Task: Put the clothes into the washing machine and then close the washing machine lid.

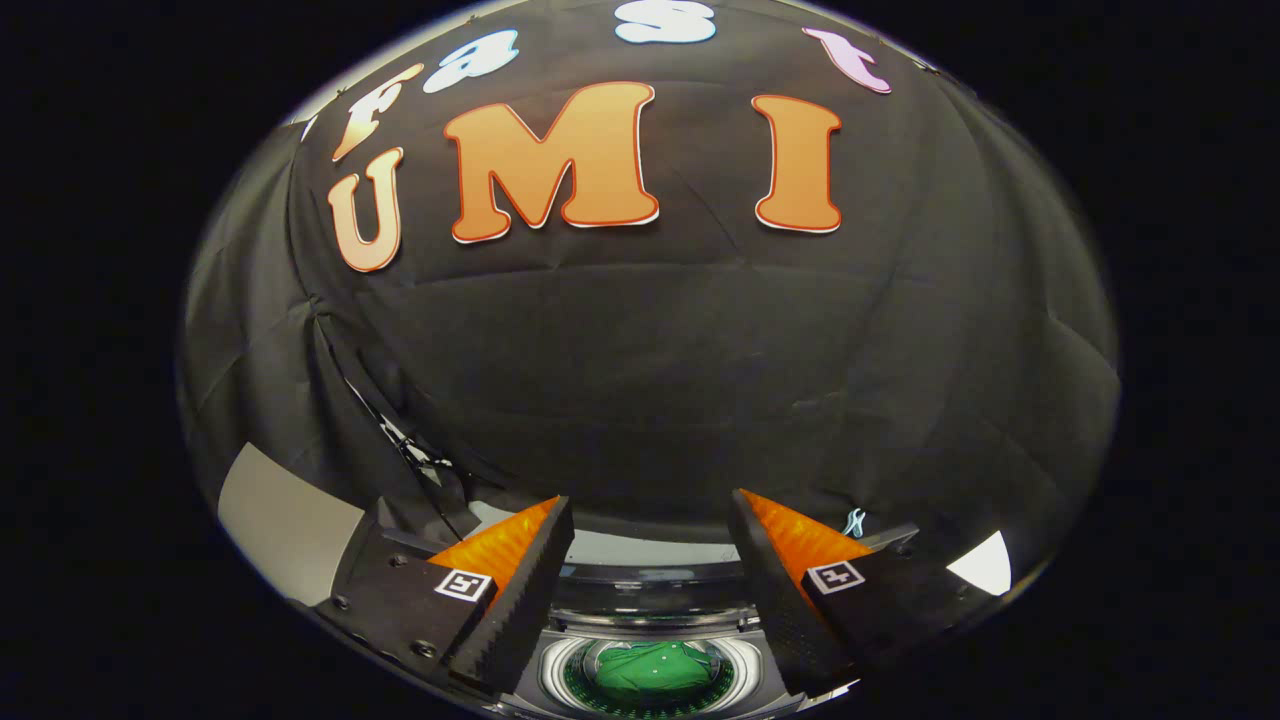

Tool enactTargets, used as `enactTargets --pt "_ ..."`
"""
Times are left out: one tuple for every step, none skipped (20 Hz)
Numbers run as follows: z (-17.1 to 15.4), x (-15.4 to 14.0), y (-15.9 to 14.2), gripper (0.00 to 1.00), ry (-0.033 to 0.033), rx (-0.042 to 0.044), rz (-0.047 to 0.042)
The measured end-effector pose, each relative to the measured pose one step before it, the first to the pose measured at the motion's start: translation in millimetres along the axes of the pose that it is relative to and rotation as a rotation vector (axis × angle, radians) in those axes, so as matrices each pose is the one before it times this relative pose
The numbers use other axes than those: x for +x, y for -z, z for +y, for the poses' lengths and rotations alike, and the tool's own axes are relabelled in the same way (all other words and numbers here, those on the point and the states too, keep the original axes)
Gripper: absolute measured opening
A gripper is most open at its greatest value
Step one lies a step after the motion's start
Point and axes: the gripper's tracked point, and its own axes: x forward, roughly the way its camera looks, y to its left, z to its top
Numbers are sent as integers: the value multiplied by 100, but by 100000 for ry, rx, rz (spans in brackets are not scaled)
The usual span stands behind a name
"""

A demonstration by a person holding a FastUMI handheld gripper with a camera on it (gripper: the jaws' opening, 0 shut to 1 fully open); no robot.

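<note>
Two fingers of my gripper (650, 530) stand wide apart, with nothing between them and nothing in their grip. Each one carries a little square black-and-white marker tag near its base, one on the left finger (466, 585) and one on the right (836, 576).

Looking down through the gap between the fingers I can see the washing machine (648, 640), top-loader style, with its round drum opening facing up at me. The green clothes (650, 668) are already sitting inside the drum, bunched in a lump roughly in the middle of the opening. A pale ring runs around the drum mouth, and the clothes lie fully within it as far as I can tell.

The lid (645, 590) looks raised, standing up at the back of the opening just beyond the drum, so it isn't shut. It's darkish and glassy and I can't make out much detail on it.

Beyond the machine hangs the black cloth wall (650, 380), creased in places. A thin cable (400, 440) runs down the cloth off past the left finger.
</note>
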Motion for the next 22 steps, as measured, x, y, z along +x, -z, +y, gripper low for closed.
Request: enactTargets --pt "77 667 309 99 -144 147 1334" --pt "170 590 375 99 -206 253 1333" --pt "232 436 169 99 -580 270 877" --pt "176 420 160 99 -513 138 784" --pt "102 299 286 99 -156 -272 999" --pt "-78 5 175 99 13 -288 739" --pt "56 283 268 99 96 -317 866" --pt "126 398 397 99 -117 -497 955" --pt "98 328 512 99 -217 -373 1059" --pt "77 -36 54 99 -696 523 -612" --pt "-57 116 -92 99 151 1023 -958" --pt "-47 -161 152 99 -548 740 753" --pt "-115 72 -155 99 -25 363 -1102" --pt "8 -83 218 99 -439 -260 436" --pt "41 -168 -5 99 -340 -365 -356" --pt "-17 -56 101 99 -73 -168 119" --pt "-59 -148 102 99 -181 -84 -134" --pt "78 -160 92 100 -131 -63 -320" --pt "-11 -375 65 100 -171 69 -315" --pt "23 -344 180 100 -169 -201 -507" --pt "-23 -270 275 100 -127 12 -458" --pt "94 -320 163 100 -77 -2 -287"
